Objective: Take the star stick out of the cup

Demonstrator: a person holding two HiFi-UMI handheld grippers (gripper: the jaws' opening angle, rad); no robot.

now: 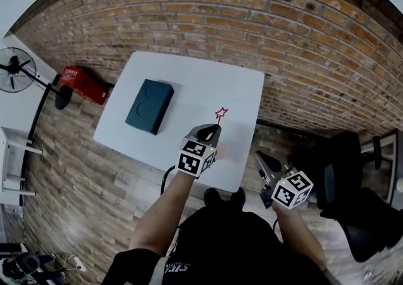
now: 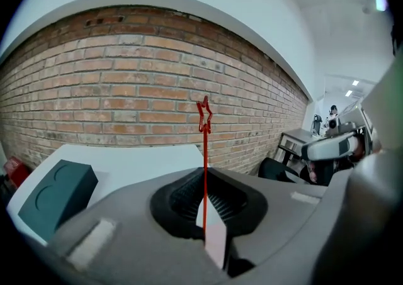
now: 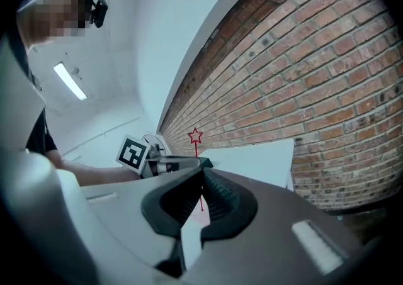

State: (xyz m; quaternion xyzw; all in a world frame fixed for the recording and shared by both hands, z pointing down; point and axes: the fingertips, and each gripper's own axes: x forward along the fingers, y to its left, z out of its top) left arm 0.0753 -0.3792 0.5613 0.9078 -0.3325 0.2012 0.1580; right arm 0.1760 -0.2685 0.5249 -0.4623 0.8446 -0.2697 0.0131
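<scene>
Head view: from the person's head, steeply down on the white worktop [image 1: 189, 82] and the brick wall [image 1: 283, 19] behind it, from well above. Left gripper view: close over its own jaws, facing the wall across the worktop. Right gripper view: off the worktop's edge, looking sideways at the left gripper [image 3: 205, 163]. All three share the star stick [image 1: 220, 121], worktop and wall

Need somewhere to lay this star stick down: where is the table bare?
The white tabletop is bare from the dark teal rectangular box rightward to the far right corner by the brick wall. Crowded only at the near edge, where the left gripper grips the thin red star-topped stick.
</scene>
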